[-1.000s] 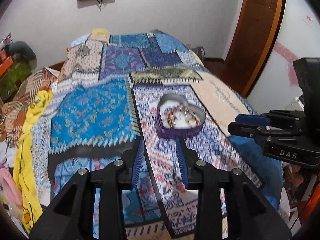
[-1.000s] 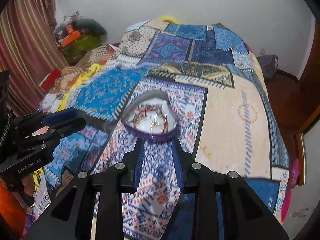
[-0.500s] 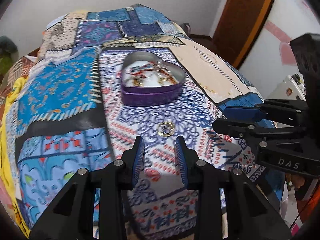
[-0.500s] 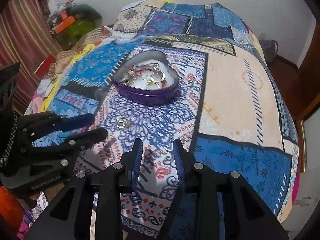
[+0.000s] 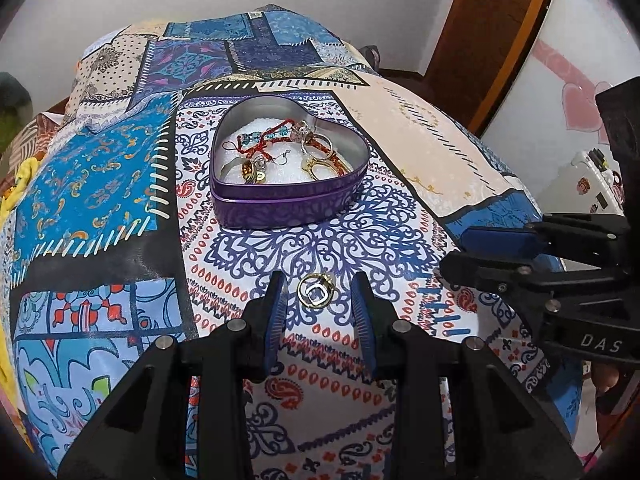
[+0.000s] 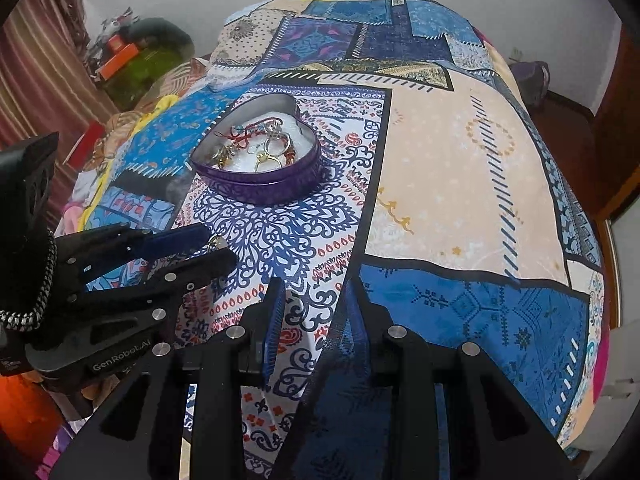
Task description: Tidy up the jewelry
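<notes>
A gold ring point(image 5: 317, 294) lies on the patterned bedspread. My left gripper point(image 5: 320, 300) is open, its two fingers on either side of the ring, low over the cloth. Beyond it stands a purple heart-shaped tin point(image 5: 288, 208) holding several rings, bracelets and earrings. In the right wrist view the tin point(image 6: 264, 188) is at mid left, and the ring point(image 6: 217, 243) peeks out between the left gripper's fingers point(image 6: 192, 236). My right gripper point(image 6: 314, 304) is open and empty above the bedspread, to the right of the left one; it also shows in the left wrist view point(image 5: 480, 248).
The bed is covered by a patchwork bedspread point(image 6: 460, 160). Clutter and bags point(image 6: 136, 56) sit on the floor at the far left, with a striped curtain point(image 6: 36, 76). A wooden door point(image 5: 492, 32) stands at the right.
Both grippers have come down and forward over the bed. The left gripper has closed in on the ring, which now lies between its open fingers.
</notes>
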